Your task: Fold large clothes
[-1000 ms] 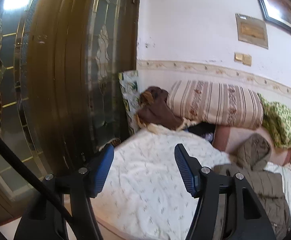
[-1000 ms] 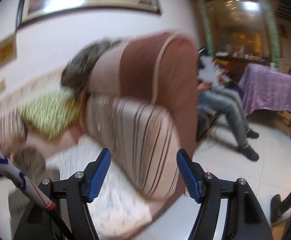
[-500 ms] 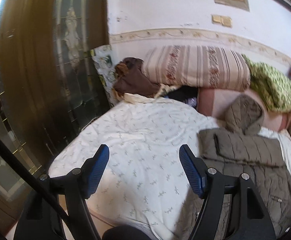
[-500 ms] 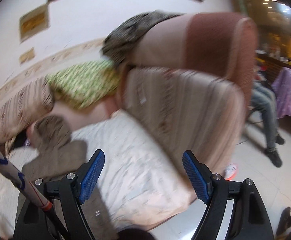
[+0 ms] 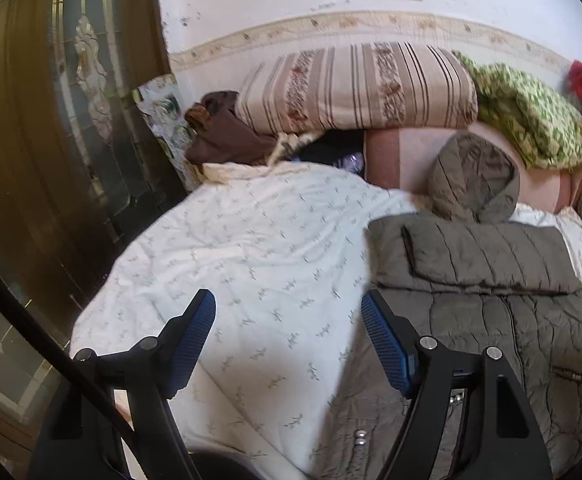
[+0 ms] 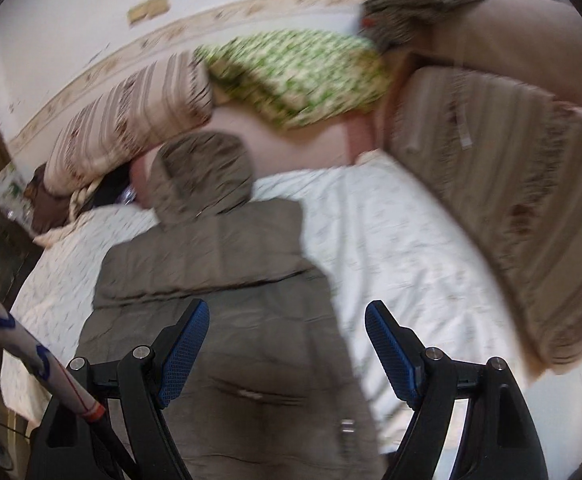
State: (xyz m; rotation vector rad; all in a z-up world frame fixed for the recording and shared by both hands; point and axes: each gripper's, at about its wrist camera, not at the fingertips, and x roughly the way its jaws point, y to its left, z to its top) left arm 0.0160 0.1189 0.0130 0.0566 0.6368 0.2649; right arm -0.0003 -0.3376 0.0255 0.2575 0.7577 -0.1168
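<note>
Left gripper (image 5: pixel 287 344) jaws opening, empty; right gripper (image 6: pixel 287 346) jaws wide over hooded puffer jacket (image 6: pixel 219 280); striped cushion (image 5: pixel 355 88) beyond

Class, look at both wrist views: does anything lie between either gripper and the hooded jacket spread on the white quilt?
Nothing visible does. The grey-brown hooded jacket lies flat on the white quilt with nothing on top. The right gripper hangs open over it; the left gripper, jaws opening, is beside its edge. Striped cushions sit behind.
</note>
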